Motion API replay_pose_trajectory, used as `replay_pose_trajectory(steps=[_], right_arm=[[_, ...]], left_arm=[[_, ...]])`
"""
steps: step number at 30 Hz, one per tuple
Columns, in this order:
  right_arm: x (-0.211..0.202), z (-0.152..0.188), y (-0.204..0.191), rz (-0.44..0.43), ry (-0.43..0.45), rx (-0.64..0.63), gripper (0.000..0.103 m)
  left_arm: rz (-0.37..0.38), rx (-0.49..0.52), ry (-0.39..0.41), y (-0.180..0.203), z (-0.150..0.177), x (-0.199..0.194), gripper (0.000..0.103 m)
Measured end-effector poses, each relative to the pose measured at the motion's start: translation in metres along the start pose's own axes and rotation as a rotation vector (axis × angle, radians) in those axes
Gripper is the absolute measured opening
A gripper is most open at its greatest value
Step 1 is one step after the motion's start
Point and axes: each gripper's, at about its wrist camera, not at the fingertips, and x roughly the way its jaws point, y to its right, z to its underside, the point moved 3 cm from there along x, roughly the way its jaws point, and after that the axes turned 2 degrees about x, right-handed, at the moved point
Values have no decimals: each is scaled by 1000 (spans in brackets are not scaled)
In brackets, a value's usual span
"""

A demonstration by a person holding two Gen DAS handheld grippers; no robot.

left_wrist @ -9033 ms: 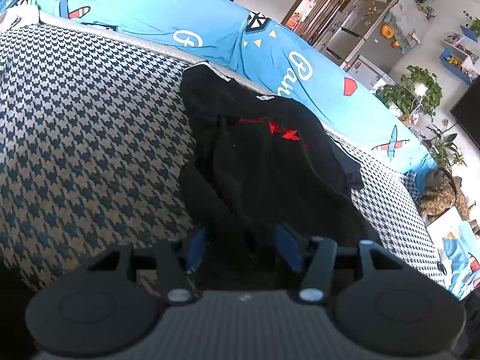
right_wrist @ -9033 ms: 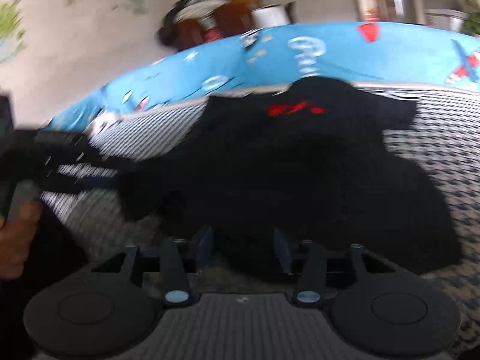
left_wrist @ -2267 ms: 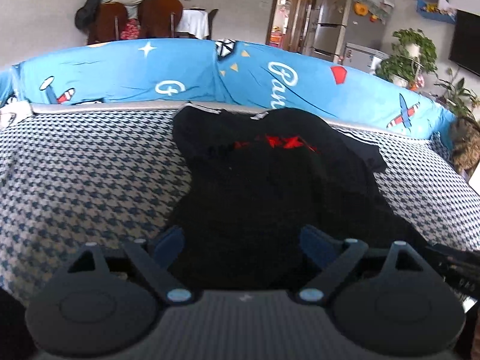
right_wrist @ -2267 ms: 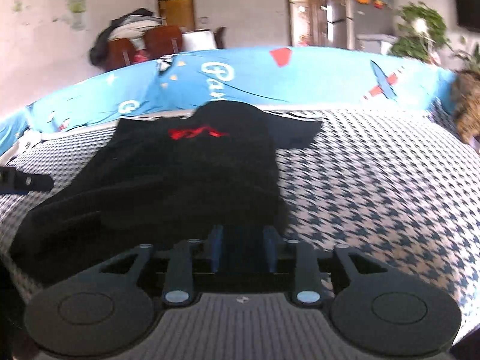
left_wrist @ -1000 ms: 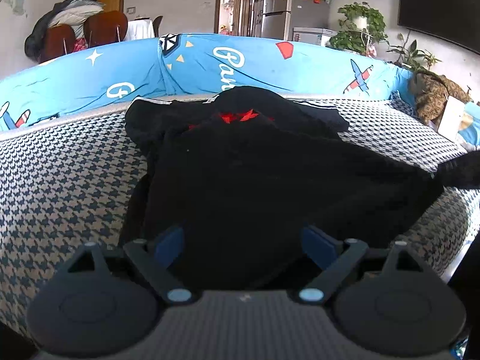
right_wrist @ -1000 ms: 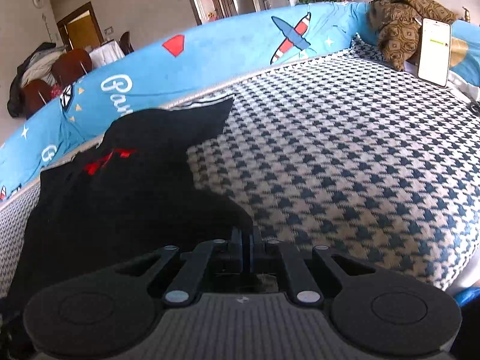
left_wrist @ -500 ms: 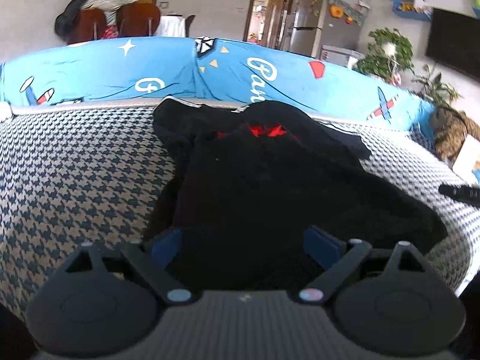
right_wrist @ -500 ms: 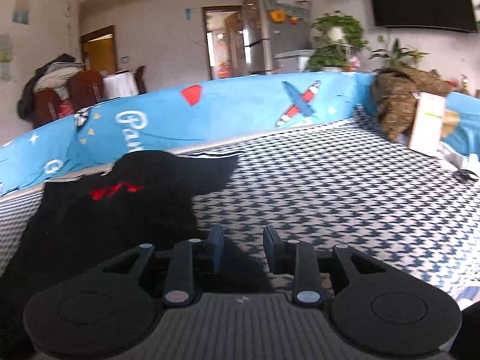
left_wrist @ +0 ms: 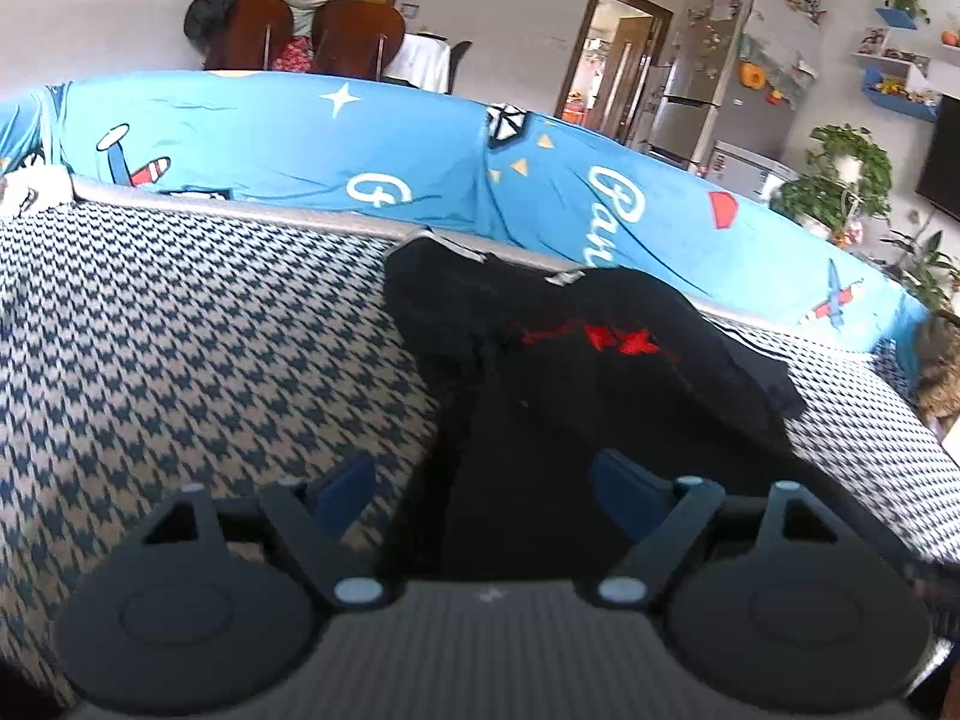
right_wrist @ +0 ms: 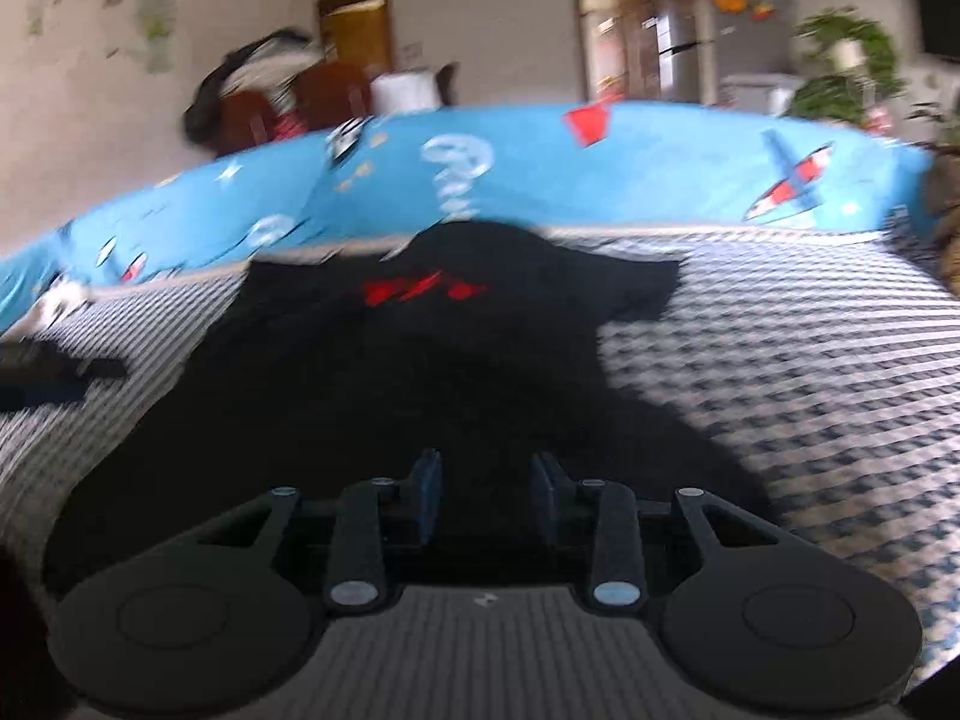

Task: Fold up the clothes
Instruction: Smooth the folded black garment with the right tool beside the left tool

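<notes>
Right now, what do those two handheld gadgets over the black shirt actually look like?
Both look alike. The left gripper and right gripper each have a dark grey ribbed body, two round black discs at the sides, and black angled link arms with small pale rivets. Each ends in two fingers faced with blue pads. No cables, markings or sleeves show.

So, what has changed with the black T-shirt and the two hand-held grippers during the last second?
The right hand-held gripper let go of the hem and its jaws are opening. The left hand-held gripper, empty, is closing a little. The black T-shirt stays on the houndstooth sofa cover.
</notes>
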Motion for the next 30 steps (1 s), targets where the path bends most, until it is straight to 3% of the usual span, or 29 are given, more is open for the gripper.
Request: replay_pose_trajectory(steps=[7, 18, 30], right_arm=[[13, 9, -22, -88, -73, 2, 34], [33, -1, -46, -163, -148, -78, 38], [75, -29, -48, -225, -220, -146, 40]], left_arm=[[-26, -9, -6, -8, -22, 29, 82], [-65, 89, -5, -6, -53, 75, 82], [-3, 351, -6, 27, -65, 117, 76]])
